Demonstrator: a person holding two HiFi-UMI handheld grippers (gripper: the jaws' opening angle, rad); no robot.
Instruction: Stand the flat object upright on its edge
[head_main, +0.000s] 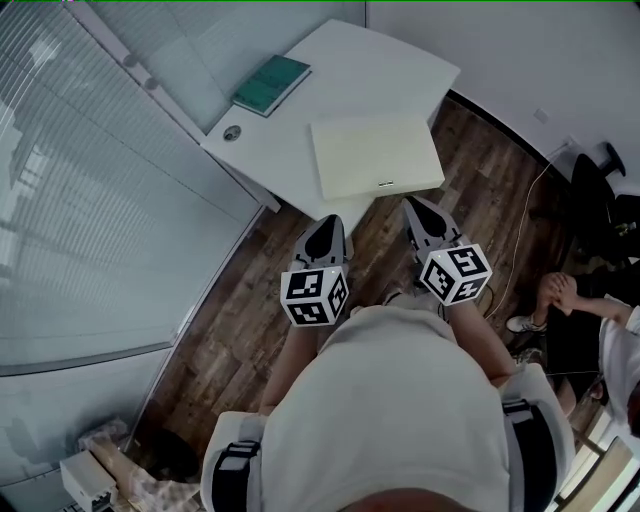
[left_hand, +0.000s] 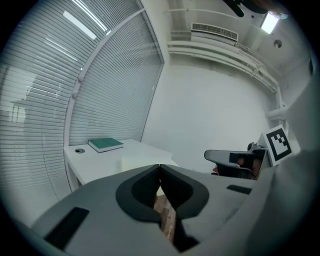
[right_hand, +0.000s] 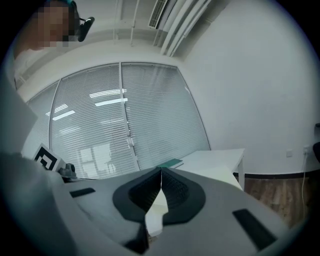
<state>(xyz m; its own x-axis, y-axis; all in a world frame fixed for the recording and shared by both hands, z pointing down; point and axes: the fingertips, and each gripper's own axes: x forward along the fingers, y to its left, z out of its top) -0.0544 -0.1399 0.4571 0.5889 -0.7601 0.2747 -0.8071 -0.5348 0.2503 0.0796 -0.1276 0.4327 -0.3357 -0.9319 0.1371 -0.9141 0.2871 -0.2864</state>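
- Head view: approach is judged in hand; the flat object (head_main: 375, 155) lies untouched on the counter (head_main: 370, 70), at 12 o'clock from the left claw (head_main: 327, 225) and right claw (head_main: 414, 206).
- Both claws are seen closed and empty, short of the counter.
- Next, a claw must be opened and an edge pinched.
- Its thickness is masked by claw bodies in both gripper views.

Probably office: white desk (head_main: 370, 70), slatted blinds (head_main: 70, 200), wood floor (head_main: 250, 300).
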